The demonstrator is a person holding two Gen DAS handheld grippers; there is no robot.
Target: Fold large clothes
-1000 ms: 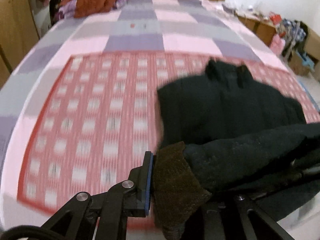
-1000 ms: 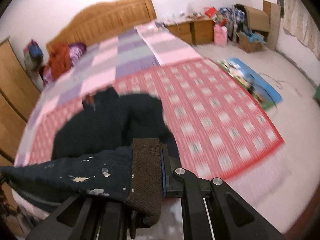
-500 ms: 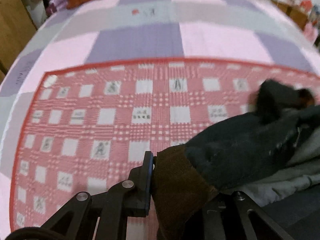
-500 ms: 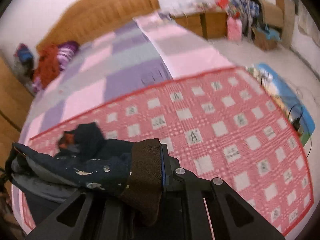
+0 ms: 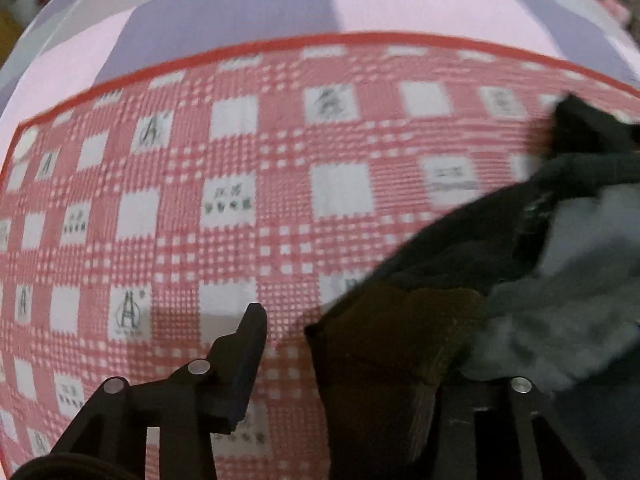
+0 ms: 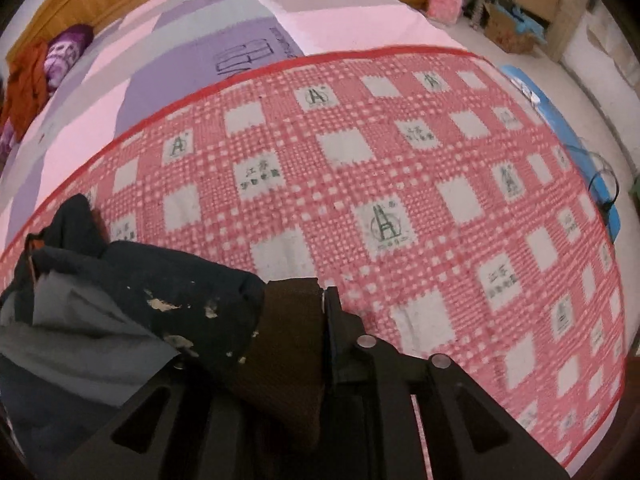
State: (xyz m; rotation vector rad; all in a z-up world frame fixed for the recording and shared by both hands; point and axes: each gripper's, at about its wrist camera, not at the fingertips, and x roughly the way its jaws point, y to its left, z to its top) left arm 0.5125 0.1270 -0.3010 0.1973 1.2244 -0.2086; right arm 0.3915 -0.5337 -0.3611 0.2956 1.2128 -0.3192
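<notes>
**Hem carried up the bed, claws letting go**

Both claws are coming down over the red checked sheet with the dark jacket folded onto itself. Left claw is opening, brown cuff clear of one finger; right claw is easing open, its cuff touching. Bed beyond is lying open.

A bed carries a red-checked cloth and a dark jacket.
</notes>
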